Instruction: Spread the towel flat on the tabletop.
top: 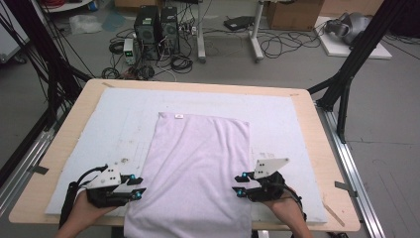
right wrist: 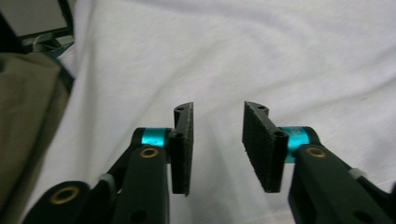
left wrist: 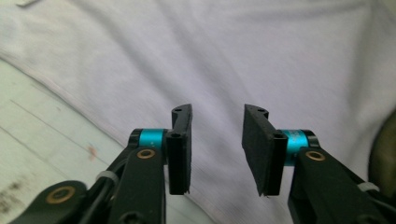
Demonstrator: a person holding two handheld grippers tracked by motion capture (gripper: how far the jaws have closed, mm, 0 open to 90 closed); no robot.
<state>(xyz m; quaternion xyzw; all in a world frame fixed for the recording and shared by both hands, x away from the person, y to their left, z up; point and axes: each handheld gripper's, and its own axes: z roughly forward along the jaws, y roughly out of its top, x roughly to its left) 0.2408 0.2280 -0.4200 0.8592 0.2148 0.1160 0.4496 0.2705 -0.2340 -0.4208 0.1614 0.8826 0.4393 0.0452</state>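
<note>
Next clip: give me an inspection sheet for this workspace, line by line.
Surface: wooden table under a pale mat, lightly stained.
Job's things: white cloth flat on the mat, near end hanging over the table edge; small tag at far edge.
Clutter: nothing seen on the mat.
Grippers: left tongs and right tongs at the cloth's side edges, both open, nothing between the pads.
Cables: one trails from each gripper; many on the floor.
Surroundings: computer towers, cardboard box, black frame legs.

Soft, even indoor light, faint shadows, slightly blurred close-ups.
</note>
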